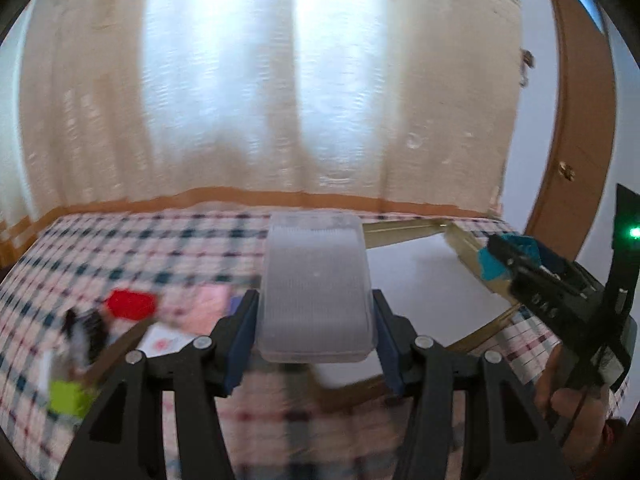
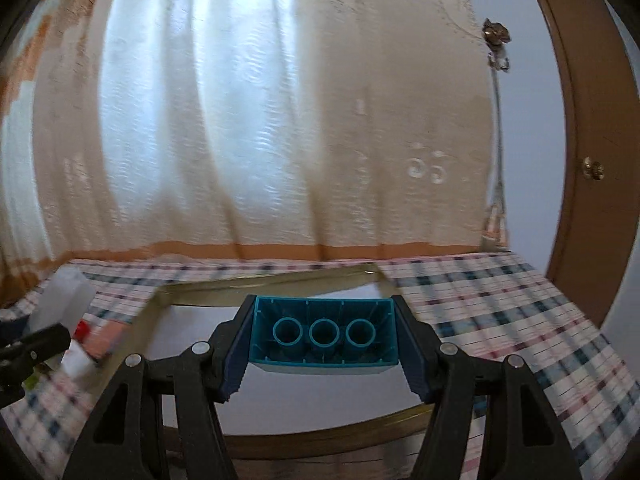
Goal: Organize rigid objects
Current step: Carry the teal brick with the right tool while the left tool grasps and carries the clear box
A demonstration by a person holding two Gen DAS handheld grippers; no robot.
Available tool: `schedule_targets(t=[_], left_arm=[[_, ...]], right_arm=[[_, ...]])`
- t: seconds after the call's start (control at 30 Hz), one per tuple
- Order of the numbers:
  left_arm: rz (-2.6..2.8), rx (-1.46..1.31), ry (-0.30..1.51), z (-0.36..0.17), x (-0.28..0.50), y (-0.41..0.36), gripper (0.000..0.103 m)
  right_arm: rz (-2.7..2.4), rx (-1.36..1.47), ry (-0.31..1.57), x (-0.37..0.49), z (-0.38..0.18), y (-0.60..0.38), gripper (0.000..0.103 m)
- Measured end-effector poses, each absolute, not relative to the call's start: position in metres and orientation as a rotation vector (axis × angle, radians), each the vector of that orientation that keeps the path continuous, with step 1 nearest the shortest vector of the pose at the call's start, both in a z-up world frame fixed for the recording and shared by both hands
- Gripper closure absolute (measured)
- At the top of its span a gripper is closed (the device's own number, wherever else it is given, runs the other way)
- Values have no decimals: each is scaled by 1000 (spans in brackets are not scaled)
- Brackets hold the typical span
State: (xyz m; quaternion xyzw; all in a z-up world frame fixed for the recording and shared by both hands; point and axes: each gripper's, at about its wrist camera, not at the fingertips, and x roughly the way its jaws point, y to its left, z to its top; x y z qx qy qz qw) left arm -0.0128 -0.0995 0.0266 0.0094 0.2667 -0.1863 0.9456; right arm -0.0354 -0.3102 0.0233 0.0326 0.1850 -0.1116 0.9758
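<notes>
1. blocks and boxes are the things to tidy here, and the tray (image 2: 192, 286) with the white floor and gold rim is the main landmark on the checked cloth (image 2: 500, 304).
2. left gripper (image 1: 316, 320) has its two blue pads pressed on the sides of a frosted clear box (image 1: 316, 284). the jaws are about half way apart, and the box fills the gap.
3. that clear box is held up in the air, just to the left of the tray.
4. right gripper (image 2: 324, 340) has its pads tight on a teal block (image 2: 324, 334). the jaws are a bit more than half open, with the block filling them.
5. the teal block is held above the tray's white floor, with its hollow side and three round tubes facing the camera.
6. left of the tray, on the cloth, lie a red piece (image 1: 132, 304), a pink piece (image 1: 208, 304) and a lime green piece (image 1: 70, 398). they are blurry.
7. behind the tray hangs a cream curtain (image 2: 280, 120). right of the tray is a brown door (image 2: 580, 160).
</notes>
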Motion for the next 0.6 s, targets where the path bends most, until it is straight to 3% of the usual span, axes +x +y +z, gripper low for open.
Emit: schedule_targets(t=[0.3,0.6], left_arm=[[-420,45,628,2,16,-170,49],[-418,81,653,-11,25,-180,49]], right_arm=[[-313,100,471,-20,8,-353,37],[-290,119,555,-5,-4,-350,37]])
